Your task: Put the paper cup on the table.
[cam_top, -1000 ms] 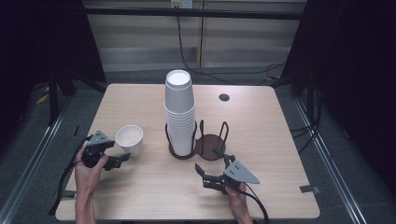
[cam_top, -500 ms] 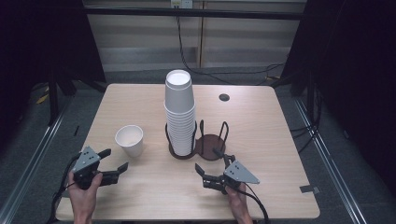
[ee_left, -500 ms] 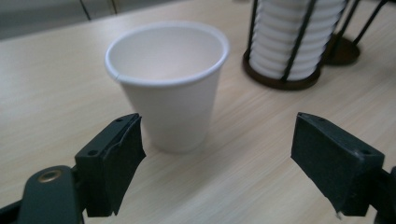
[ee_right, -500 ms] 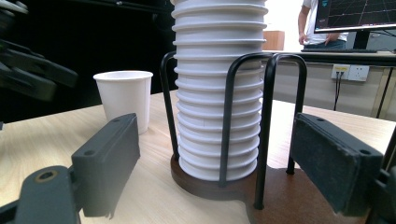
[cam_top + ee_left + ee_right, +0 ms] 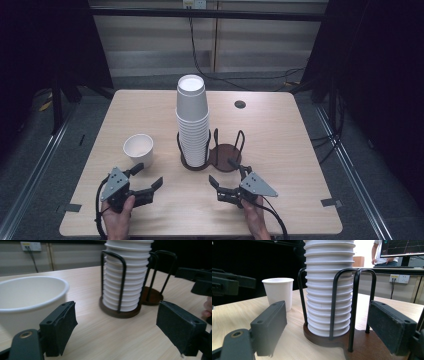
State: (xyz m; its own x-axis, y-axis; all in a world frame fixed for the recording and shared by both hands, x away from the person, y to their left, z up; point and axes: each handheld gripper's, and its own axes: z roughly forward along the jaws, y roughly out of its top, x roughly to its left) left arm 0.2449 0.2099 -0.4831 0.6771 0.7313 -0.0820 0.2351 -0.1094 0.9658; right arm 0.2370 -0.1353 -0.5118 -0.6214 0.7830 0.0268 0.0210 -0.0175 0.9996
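A single white paper cup (image 5: 138, 148) stands upright on the table's left half, close ahead in the left gripper view (image 5: 27, 297). A tall stack of white cups (image 5: 192, 120) sits in one bay of a black wire holder with a brown base (image 5: 225, 155); the other bay is bare. My left gripper (image 5: 147, 176) lies near the front edge, just short of the single cup, open. Its jaws have just been opening a little, with nothing between them (image 5: 116, 327). My right gripper (image 5: 225, 172) is open too, facing the holder and stack (image 5: 328, 290) from close by.
The wooden table (image 5: 300, 125) has a dark round grommet (image 5: 240, 104) at the back right. Dark curtains and floor rails flank it. Each gripper view shows the other gripper at its side edge, the right one (image 5: 197, 282) and the left one (image 5: 227, 283).
My left gripper has drawn back from beside the single cup toward the near edge and a little to the right. The cup stays put. The right gripper has not moved.
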